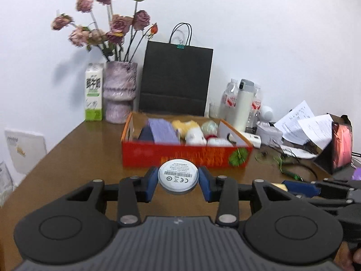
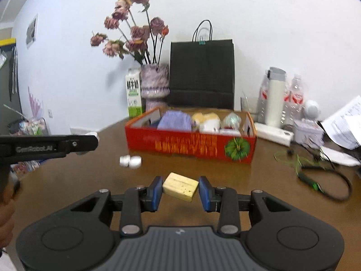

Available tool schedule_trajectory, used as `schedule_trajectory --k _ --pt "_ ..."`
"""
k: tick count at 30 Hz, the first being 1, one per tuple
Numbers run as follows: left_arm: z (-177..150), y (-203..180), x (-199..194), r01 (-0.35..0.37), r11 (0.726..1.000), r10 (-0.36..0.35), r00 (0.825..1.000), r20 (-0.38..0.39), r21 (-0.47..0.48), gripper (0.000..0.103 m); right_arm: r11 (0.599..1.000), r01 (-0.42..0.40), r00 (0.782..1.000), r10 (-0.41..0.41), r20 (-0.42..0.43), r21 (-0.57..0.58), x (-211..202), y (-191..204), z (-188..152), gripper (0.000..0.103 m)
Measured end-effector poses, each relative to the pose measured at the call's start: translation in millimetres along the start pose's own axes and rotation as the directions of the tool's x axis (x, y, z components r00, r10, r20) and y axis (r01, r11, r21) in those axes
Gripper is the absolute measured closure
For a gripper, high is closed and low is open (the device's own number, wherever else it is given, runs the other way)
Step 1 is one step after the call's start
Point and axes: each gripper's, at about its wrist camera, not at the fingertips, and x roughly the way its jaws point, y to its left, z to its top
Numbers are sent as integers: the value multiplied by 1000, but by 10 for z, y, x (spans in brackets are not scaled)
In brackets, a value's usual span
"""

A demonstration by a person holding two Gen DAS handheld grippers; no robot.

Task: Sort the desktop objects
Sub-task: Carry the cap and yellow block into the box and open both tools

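The left claw (image 1: 178, 181) is seen clenched on a round white disc with a printed label (image 1: 177, 178), both blue pads pressed against its rim; the disc is held above the brown wooden desk (image 1: 79, 158), just in front of the red cardboard box (image 1: 180, 155). The right claw (image 2: 180, 192) is set narrowly apart around a pale yellow rectangular block (image 2: 180, 186); the block is turned at an angle between the pads, and whether both pads press on it cannot be told. A small white and silver cylinder (image 2: 130, 161) is seen lying on the desk between the block and the box. Inside the box a lilac cloth bundle (image 2: 174, 120) and some blurred yellow and white soft items are packed. Behind it stand a black paper bag (image 2: 202, 73), a mottled purple vase of dried roses (image 2: 155, 83) and a green and white carton (image 2: 133, 94). A green-tipped black cable (image 2: 325, 180) is looped on the desk to the right.
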Motion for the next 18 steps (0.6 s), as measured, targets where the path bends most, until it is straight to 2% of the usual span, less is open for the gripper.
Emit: schedule_trajectory --k 3,5,7,9,12,14,16,18 --pt "401 71 350 4 1000 -4 1000 6 20 63 1000 -16 1000 16 23 15 251 -207 410 70" --pt "696 131 666 38 999 -37 999 -24 31 63 1000 -27 999 27 22 13 455 -336 692 70" --pt "954 249 992 37 999 -38 997 -60 -13 63 999 -42 999 41 7 15 705 -495 980 70" --pt "1160 325 1315 53 998 -55 994 -95 -16 63 999 -34 999 35 -38 34 1041 -664 1271 70" --pt "1391 420 1912 -13 1000 16 988 -153 20 63 1000 26 993 -26 -115 0 1629 -831 1588 70" --pt "1438 522 2366 -41 999 42 969 -244 9 63 997 76 978 -77 -194 -12 2098 -945 1709 69" --pt "1429 642 2745 -99 995 88 948 -307 -21 63 994 101 951 -106 -290 -29 2518 -1026 1752 70" --pt "1431 748 3054 -127 991 106 930 -353 -37 63 988 143 925 -156 -348 -61 2898 -1097 1760 69"
